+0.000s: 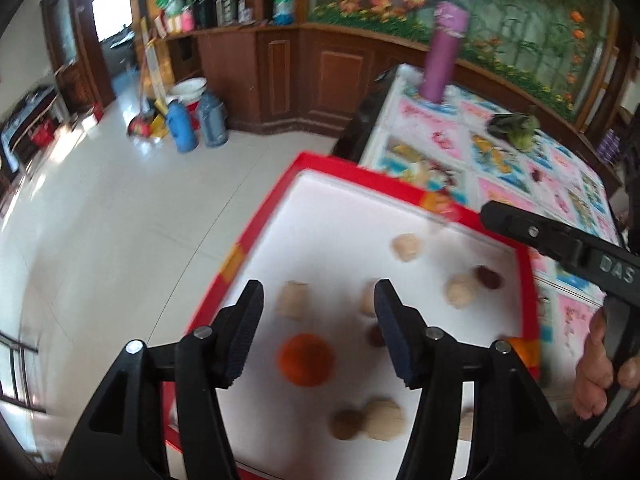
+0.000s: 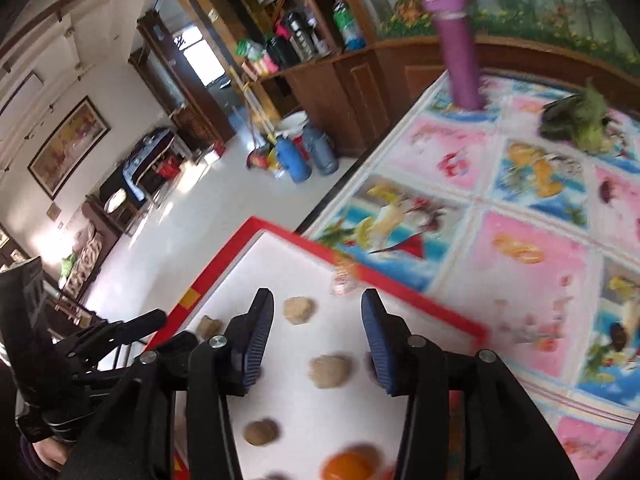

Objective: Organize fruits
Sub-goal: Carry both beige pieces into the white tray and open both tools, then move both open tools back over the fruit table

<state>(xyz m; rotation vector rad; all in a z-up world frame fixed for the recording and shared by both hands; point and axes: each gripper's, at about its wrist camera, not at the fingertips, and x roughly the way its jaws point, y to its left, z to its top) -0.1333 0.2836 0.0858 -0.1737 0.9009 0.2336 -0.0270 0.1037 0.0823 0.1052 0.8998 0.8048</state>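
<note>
Tray: a red-rimmed tray (image 1: 256, 236) with a white floor lies at the corner of the table (image 1: 520, 168). Its raised rim probably keeps the round fruits from rolling away.
Fruits: they lie loose and well apart on the white floor. There is an orange (image 1: 306, 360), several pale walnut-like pieces such as the one at (image 1: 384, 420), and some small dark ones such as (image 1: 489, 278). The blur makes their exact kind hard to tell. One dark piece (image 2: 608, 191) lies on the patterned cloth, outside the tray.
Left gripper (image 1: 318, 334): it hovers above the tray and points down at a slant. The jaws stand wide apart and hold nothing. The orange shows between them but lower, not touched.
Right gripper (image 2: 318, 340): it also hovers over the tray, tilted forward. Its jaws are apart and empty, with a pale fruit (image 2: 330, 372) seen between them.
Hand (image 1: 600, 372): it grips the handle of the right tool at the tray's right side.
Judgement: no fruit is gripped yet, so the sorting seems to be at an early step.
Other: a purple bottle (image 1: 442, 52) stands upright far back on the table, and a leafy vegetable (image 2: 576, 120) lies near it.
</note>
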